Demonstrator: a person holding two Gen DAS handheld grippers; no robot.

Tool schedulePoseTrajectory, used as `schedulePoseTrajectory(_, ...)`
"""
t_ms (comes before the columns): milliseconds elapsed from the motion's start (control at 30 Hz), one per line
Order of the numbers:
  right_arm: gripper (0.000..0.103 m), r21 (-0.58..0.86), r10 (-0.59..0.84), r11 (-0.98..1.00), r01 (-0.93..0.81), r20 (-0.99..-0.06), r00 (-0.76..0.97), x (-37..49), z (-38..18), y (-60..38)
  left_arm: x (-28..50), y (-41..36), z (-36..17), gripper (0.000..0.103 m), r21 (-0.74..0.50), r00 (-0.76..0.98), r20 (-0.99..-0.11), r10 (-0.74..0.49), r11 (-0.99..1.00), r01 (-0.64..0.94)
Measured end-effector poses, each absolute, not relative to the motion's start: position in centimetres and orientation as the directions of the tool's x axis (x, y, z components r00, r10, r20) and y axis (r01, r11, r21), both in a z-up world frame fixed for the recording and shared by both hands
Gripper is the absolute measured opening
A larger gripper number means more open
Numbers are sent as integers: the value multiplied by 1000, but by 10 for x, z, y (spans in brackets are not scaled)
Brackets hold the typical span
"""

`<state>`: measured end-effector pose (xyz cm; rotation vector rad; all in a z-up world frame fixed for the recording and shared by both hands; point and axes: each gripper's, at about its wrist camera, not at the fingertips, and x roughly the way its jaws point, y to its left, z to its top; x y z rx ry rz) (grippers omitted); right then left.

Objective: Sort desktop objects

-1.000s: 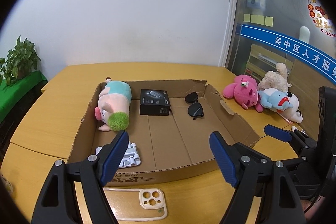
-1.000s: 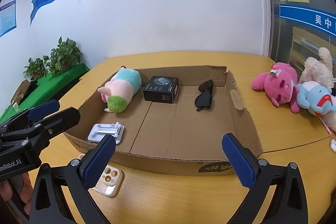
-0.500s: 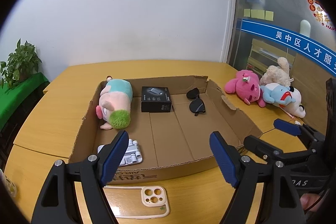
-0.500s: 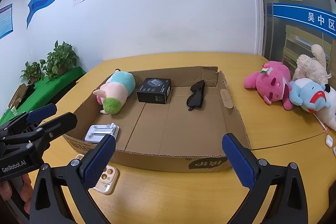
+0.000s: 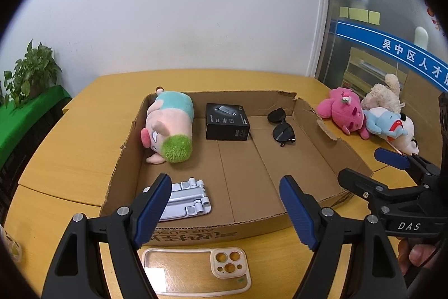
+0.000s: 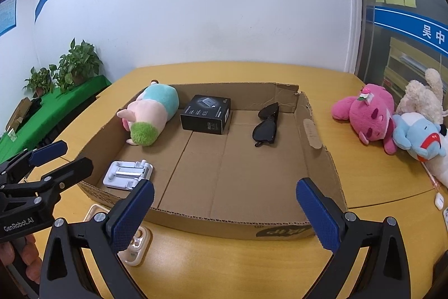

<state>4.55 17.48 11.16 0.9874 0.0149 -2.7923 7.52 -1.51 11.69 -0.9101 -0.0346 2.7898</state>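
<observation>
Four things, a plush pig [image 5: 169, 128], black box [image 5: 227, 122], sunglasses [image 5: 280, 127] and white stand [image 5: 184, 198], lay in the cardboard tray [image 5: 330, 153] while both tools, left [image 5: 226, 208] and right [image 6: 225, 210], hovered spread wide, gripping nothing.

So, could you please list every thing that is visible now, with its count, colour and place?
cardboard tray: 1, brown, middle of table
pig plush: 1, pink, teal, green, tray's far left
box: 1, black, tray's far middle
sunglasses: 1, black, tray's far right
phone stand: 1, white, tray's near left
phone case: 1, cream, on table before tray
plush toys: 3 at least, pink, cream, blue, table right of tray
table: 1, yellow wood
plants: several, green, left by wall
left gripper: 1, black, blue pads, open
right gripper: 1, black, blue pads, open
</observation>
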Motion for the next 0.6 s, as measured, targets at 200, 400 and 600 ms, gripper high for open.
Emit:
schedulePoseTrajectory(200, 103, 25, -149, -984, 175, -650, -745, 36, 104, 169, 66, -19, 112, 80, -133, -777, -585, 232, -973, -190)
schedulePoseTrajectory(400, 103, 22, -137, -986, 166, -677, -723, 29, 95, 170, 63, -21, 111, 80, -143, -772, -582, 256, -967, -212)
schedulePoseTrajectory(600, 103, 37, -167, -981, 192, -676, -718, 30, 91, 167, 64, -37, 101, 80, -166, -745, -604, 283, -959, -230)
